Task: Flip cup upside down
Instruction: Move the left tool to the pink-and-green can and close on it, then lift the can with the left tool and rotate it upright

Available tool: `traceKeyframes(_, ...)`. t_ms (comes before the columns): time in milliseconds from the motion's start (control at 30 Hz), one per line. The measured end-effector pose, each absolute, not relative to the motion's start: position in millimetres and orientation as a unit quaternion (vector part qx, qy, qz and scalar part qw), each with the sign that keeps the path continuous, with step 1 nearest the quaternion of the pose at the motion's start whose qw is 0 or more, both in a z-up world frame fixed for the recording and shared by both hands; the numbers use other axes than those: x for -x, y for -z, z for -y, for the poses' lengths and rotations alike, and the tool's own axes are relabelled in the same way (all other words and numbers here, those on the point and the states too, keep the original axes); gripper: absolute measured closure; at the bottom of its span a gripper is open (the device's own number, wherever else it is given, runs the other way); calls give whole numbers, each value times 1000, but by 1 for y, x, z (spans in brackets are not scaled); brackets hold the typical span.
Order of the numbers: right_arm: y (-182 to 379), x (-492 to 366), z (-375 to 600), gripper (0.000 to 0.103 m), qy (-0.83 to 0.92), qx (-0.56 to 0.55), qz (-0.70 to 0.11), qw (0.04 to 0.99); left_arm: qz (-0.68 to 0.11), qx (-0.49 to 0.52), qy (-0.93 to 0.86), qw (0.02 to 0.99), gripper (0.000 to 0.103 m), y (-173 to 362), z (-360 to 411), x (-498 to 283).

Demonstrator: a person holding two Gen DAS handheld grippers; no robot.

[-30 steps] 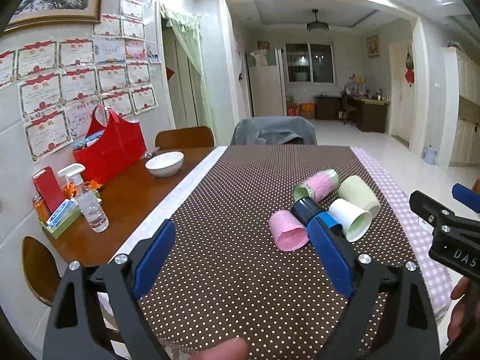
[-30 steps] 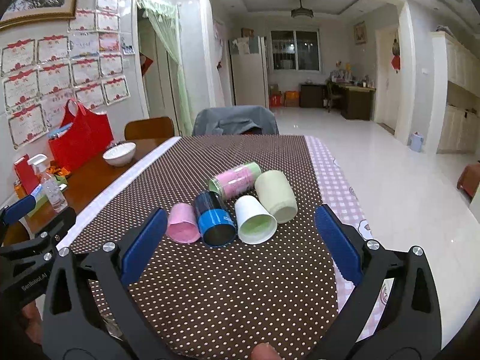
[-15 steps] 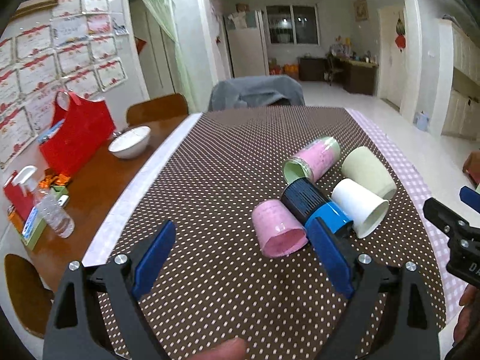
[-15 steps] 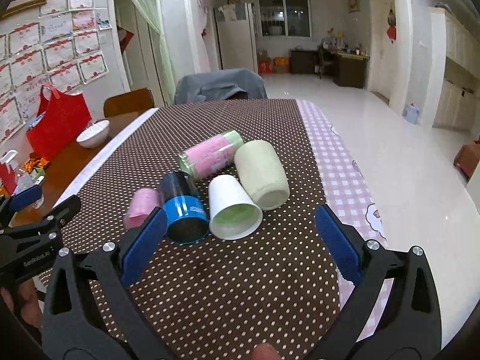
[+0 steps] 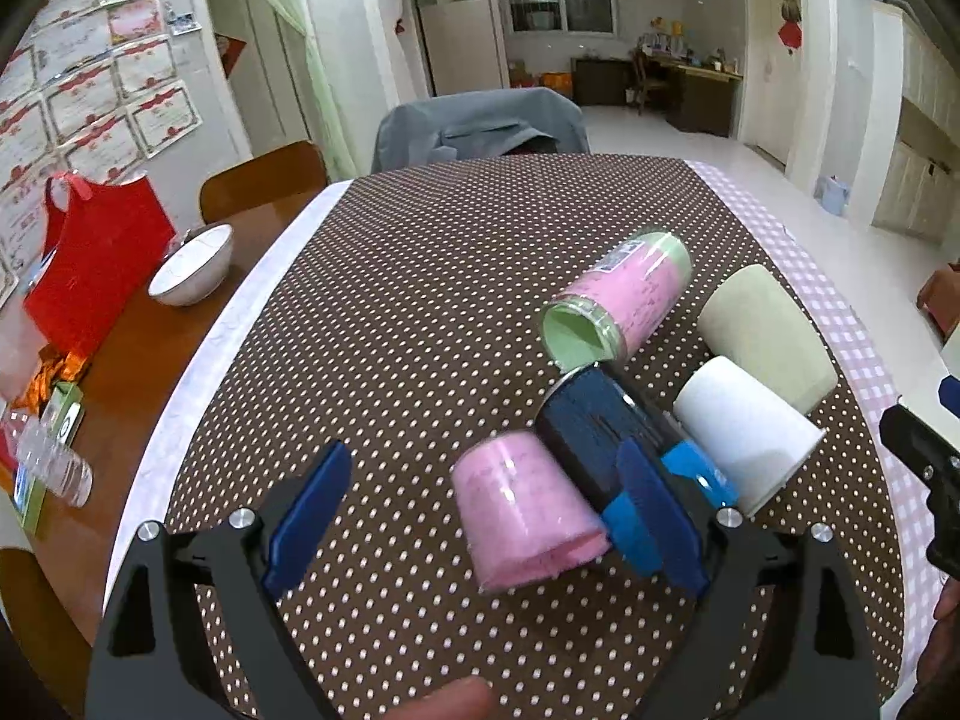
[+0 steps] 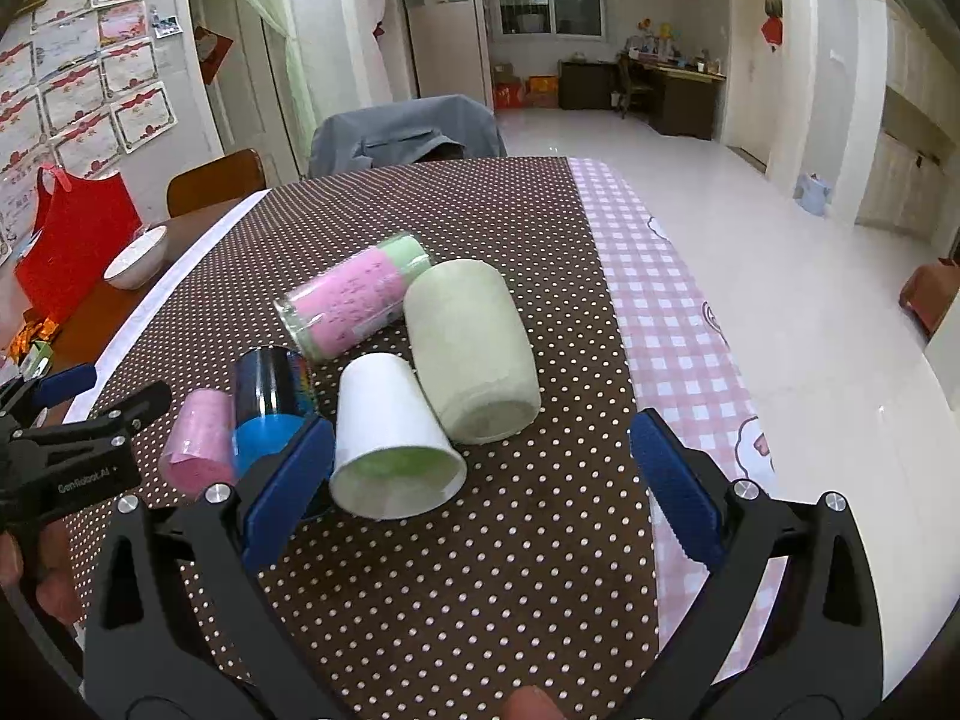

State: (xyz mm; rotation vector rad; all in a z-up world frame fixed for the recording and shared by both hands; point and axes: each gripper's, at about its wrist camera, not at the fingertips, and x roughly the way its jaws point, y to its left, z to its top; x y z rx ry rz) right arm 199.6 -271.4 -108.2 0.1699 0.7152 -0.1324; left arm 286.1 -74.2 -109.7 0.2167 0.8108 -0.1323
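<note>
We are seeing five cups lying on their sides in a tight cluster on the table (image 6: 480,588), toward its right edge. The small pink cup (image 5: 528,510) is lying leftmost, its crumpled mouth facing us. Touching its right side, the black-and-blue cup (image 6: 273,414) is pointing its blue end our way. The white paper cup (image 6: 390,438) is lying next, showing a green inside at its open mouth. The pale green cup (image 6: 471,354) is resting closest to the right edge. Behind them, the pink-labelled glass cup (image 5: 618,306) is lying slanted, its green-tinted mouth pointing left toward us.
</note>
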Motion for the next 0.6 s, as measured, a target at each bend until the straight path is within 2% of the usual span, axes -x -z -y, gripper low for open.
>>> traceKeyframes(600,133,-269,302,6,74,-98,-370,921,-443,-219,169,853,14,148,146,-404)
